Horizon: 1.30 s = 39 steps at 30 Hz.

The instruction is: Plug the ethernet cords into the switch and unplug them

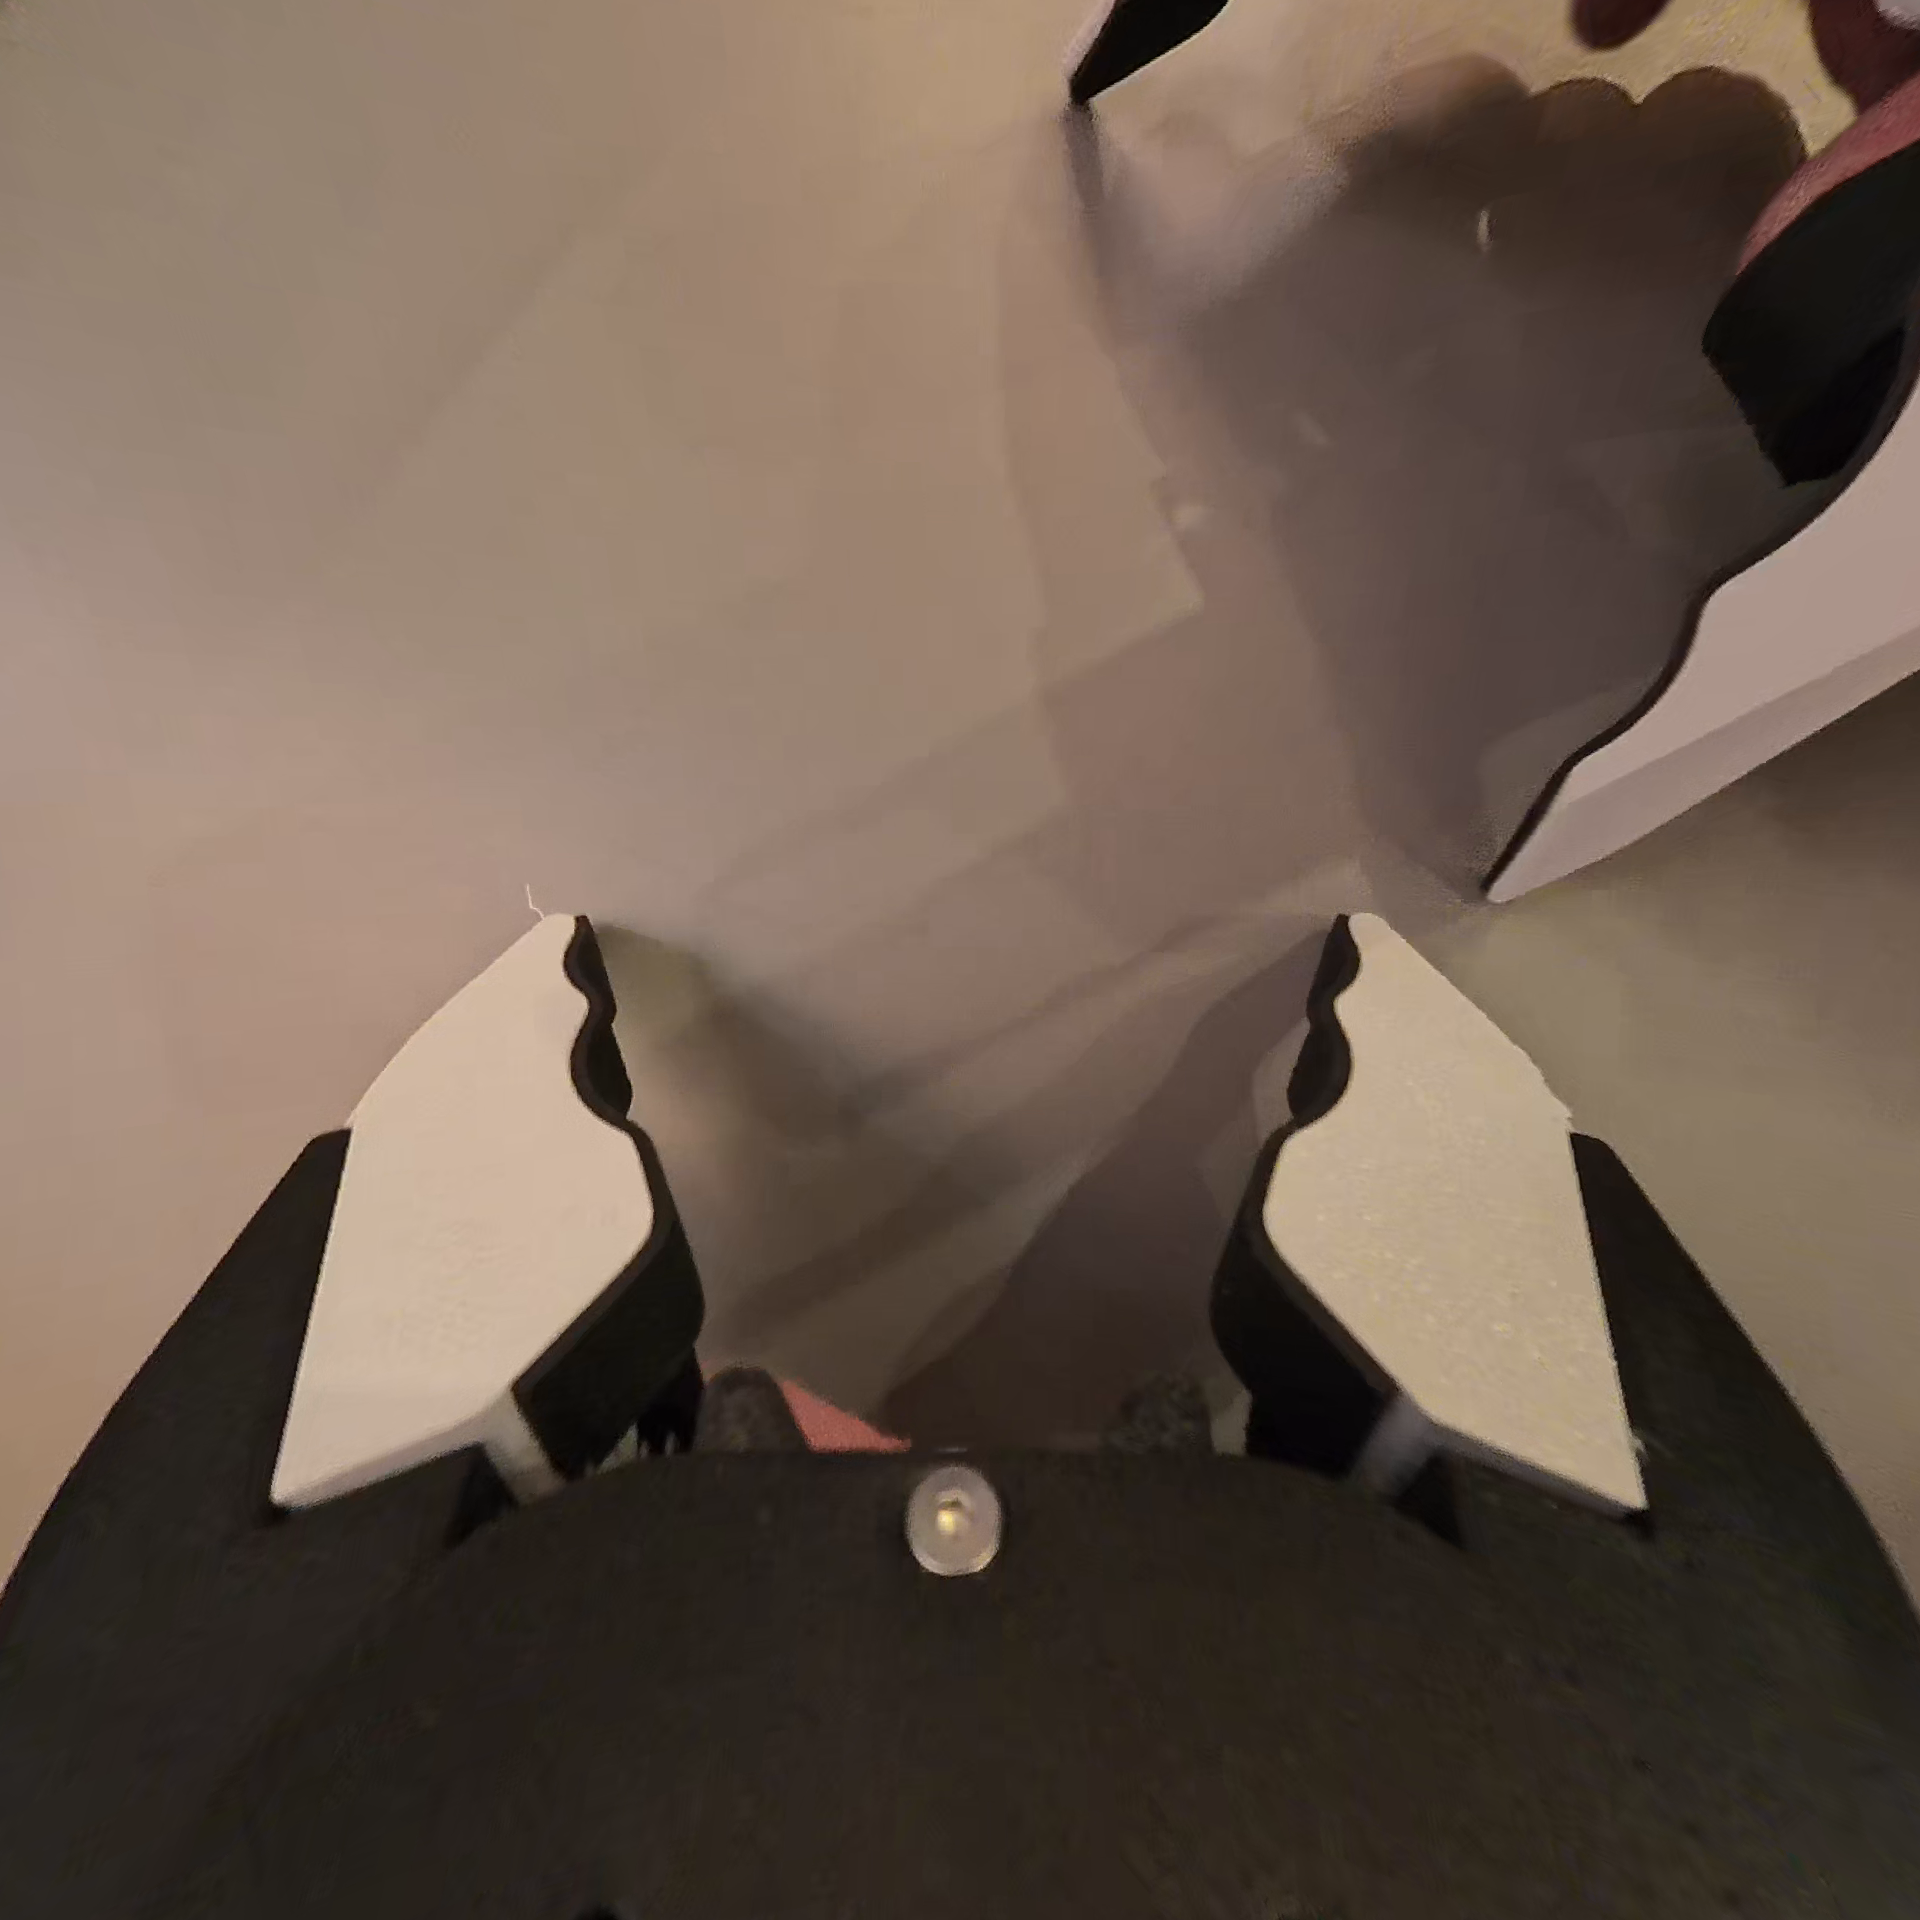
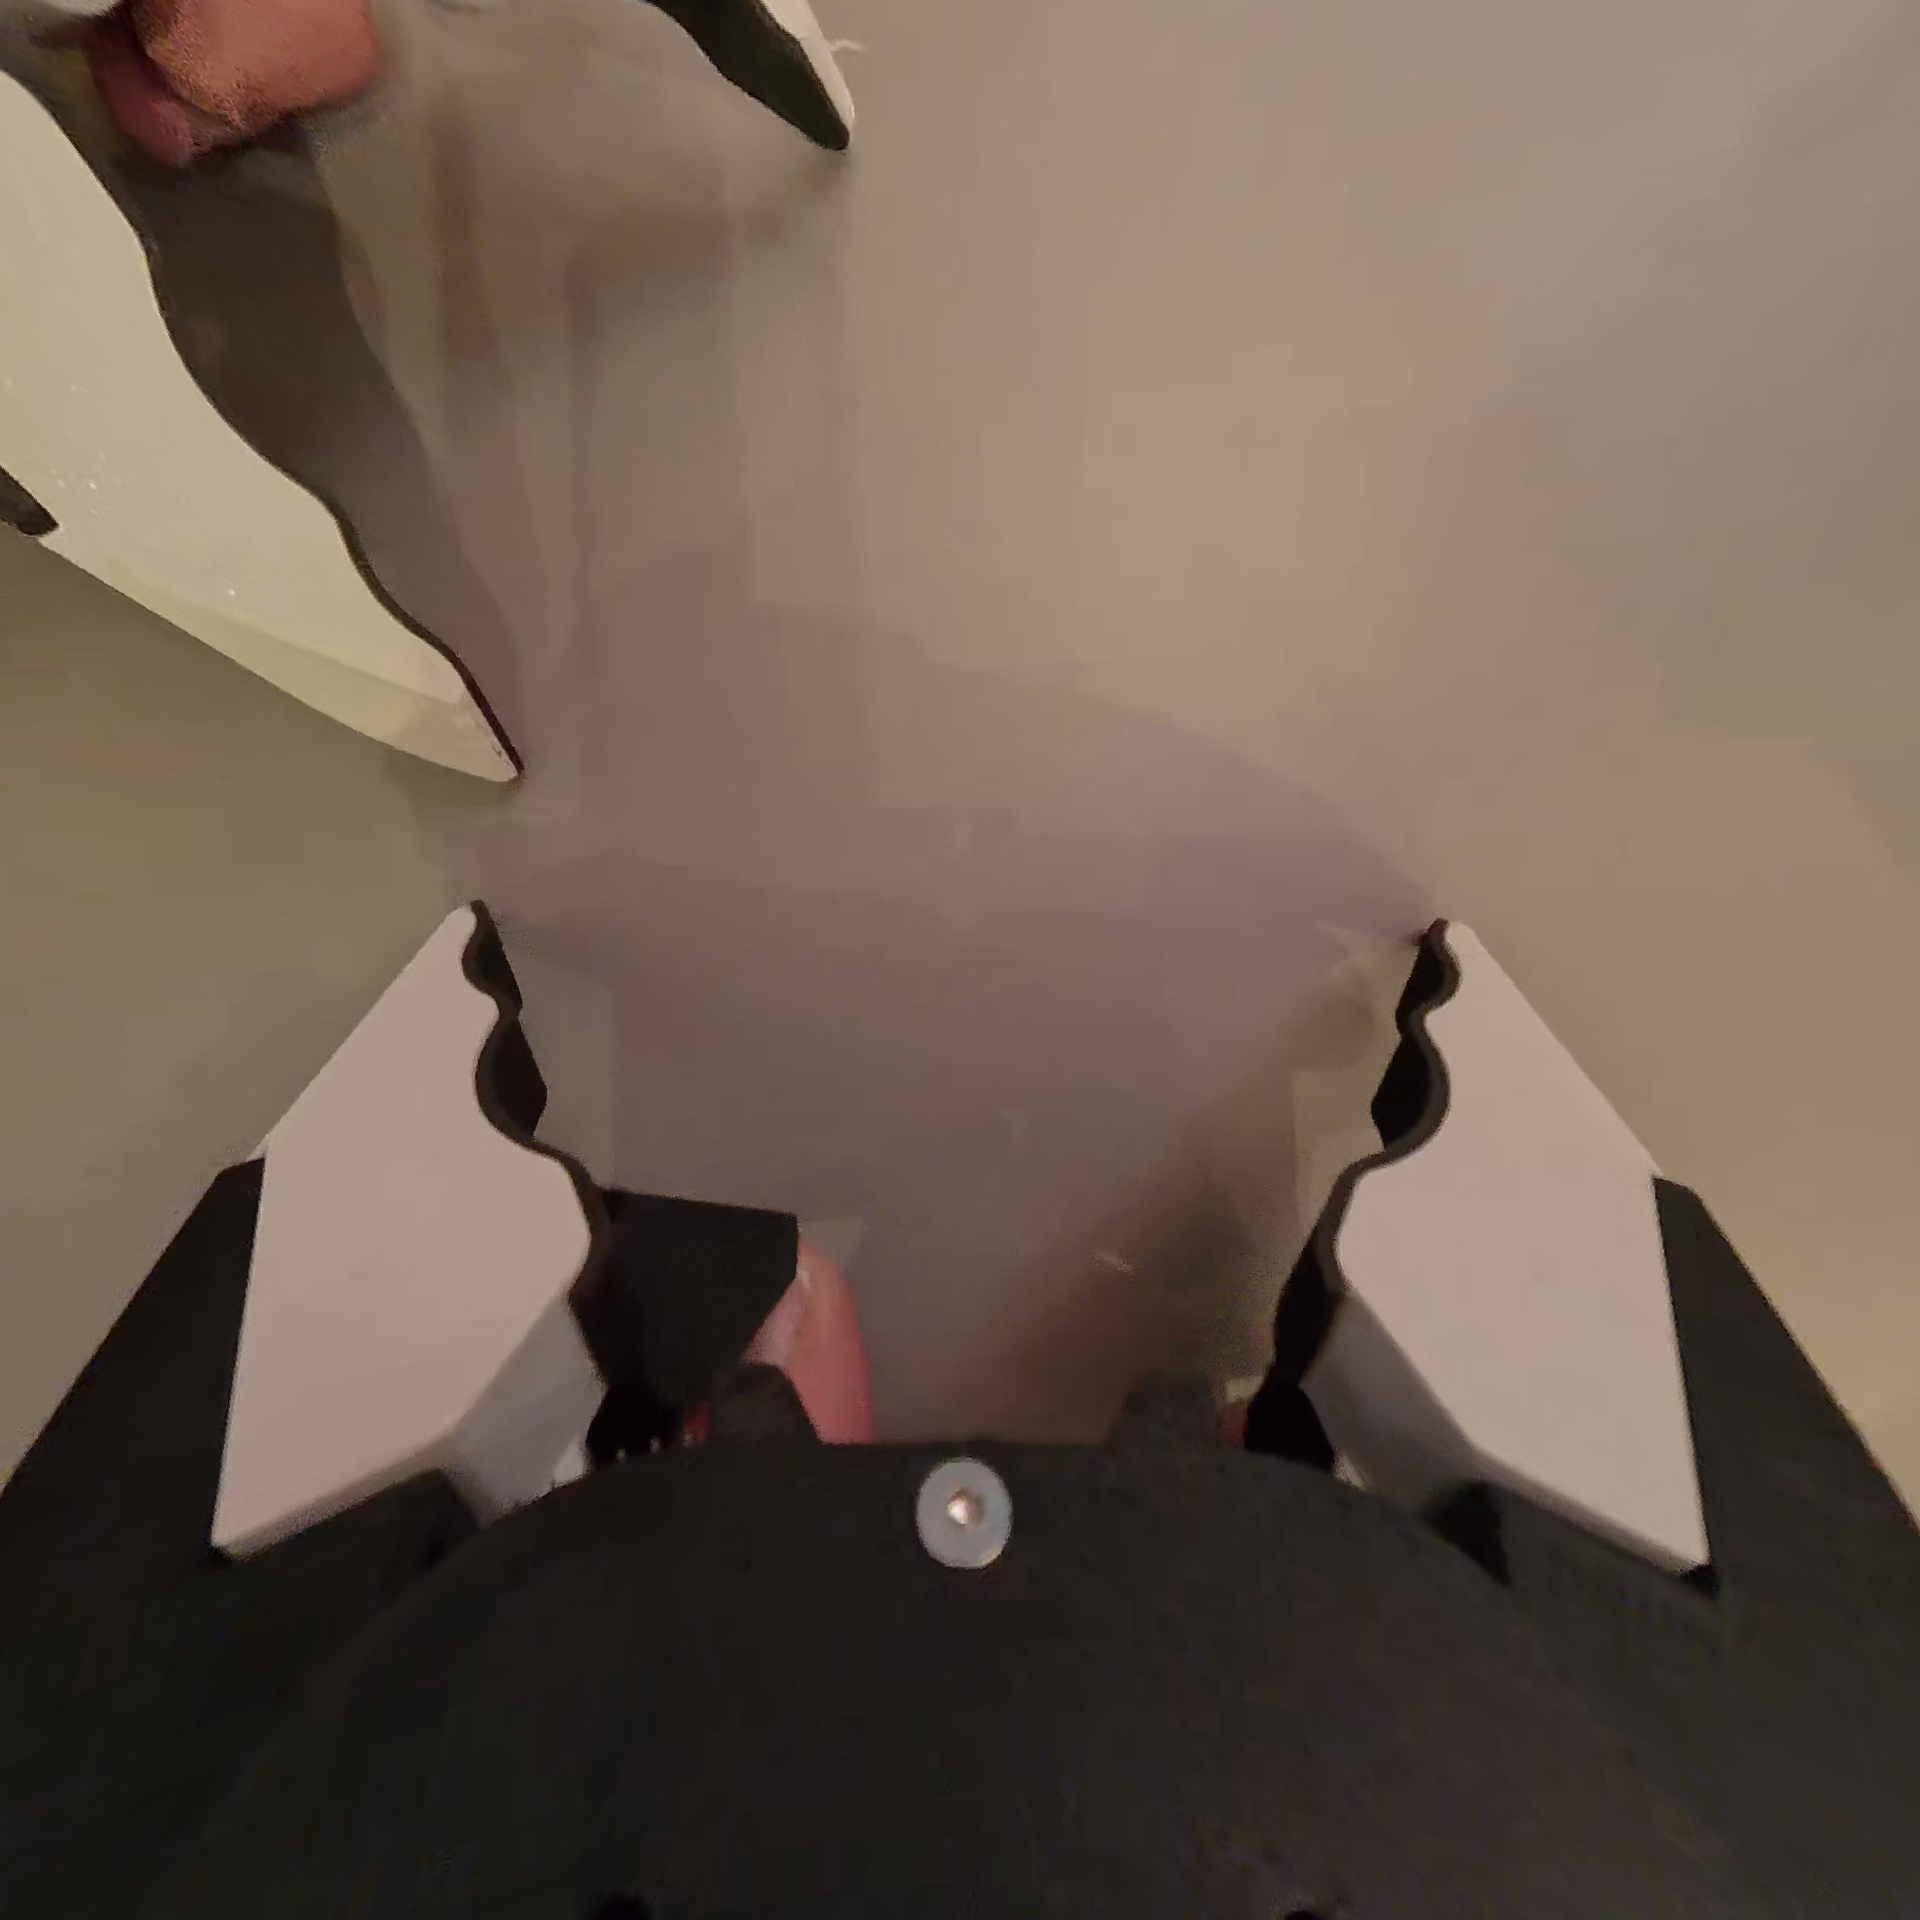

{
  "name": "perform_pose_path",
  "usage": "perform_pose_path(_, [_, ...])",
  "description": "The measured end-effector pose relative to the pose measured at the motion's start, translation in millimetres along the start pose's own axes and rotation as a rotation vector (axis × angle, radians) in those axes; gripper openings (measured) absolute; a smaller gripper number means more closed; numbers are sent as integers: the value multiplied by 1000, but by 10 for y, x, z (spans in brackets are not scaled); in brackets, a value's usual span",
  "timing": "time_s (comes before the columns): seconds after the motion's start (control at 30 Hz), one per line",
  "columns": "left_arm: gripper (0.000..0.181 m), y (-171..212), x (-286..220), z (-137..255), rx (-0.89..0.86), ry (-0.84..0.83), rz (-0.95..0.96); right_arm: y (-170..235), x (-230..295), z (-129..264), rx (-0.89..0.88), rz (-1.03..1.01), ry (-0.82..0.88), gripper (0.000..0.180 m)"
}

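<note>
No ethernet cord and no switch shows in either view. My left gripper point(image 1: 961, 925) is open and empty, its white fingers with black wavy pads held close over a plain beige surface point(image 1: 520, 520). My right gripper point(image 2: 956, 920) is open and empty over the same surface point(image 2: 1351, 416). The right gripper's fingers point(image 1: 1714, 665) reach into the left wrist view from the upper right. The left gripper's fingers point(image 2: 208, 499) reach into the right wrist view from the upper left. The two grippers point toward each other, close together.
Soft shadows of the grippers and a hand fall on the beige surface point(image 1: 1299, 416). A person's hand point(image 2: 229, 73) shows at the top left of the right wrist view, and a fingertip point(image 2: 831, 1351) shows between my right gripper's fingers near the base.
</note>
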<state>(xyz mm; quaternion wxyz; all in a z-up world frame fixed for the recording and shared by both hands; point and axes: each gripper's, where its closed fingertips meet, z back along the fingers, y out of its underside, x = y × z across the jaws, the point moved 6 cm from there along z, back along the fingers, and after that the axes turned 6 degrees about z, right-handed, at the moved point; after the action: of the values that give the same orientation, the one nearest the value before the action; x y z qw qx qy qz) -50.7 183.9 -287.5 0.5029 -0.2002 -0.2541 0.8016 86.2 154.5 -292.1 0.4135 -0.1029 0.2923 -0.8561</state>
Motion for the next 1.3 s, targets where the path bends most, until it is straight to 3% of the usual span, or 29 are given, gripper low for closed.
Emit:
perform_pose_path(0.2, [136, 22, -40, -4, 21, 5, -7, -21, -8, -5, 34, -2, 3, 161])
perform_pose_path(0.4, [146, 21, -31, -24, 35, -6, 7, -63, -59, -68, -79, -105, 94, 160])
perform_pose_path(0.97, [145, 25, -47, -19, 30, -27, 29, -45, 40, -37, -68, -194, 181, 160])
perform_pose_path(1.2, [141, -147, -365, -53, -75, 102, -98, -186, -26, -153, -97, -121, 129, 161])
perform_pose_path(1.3, [137, -179, -470, -168, -25, 106, -161, -255, -31, -212, -98, -101, 105, 161])
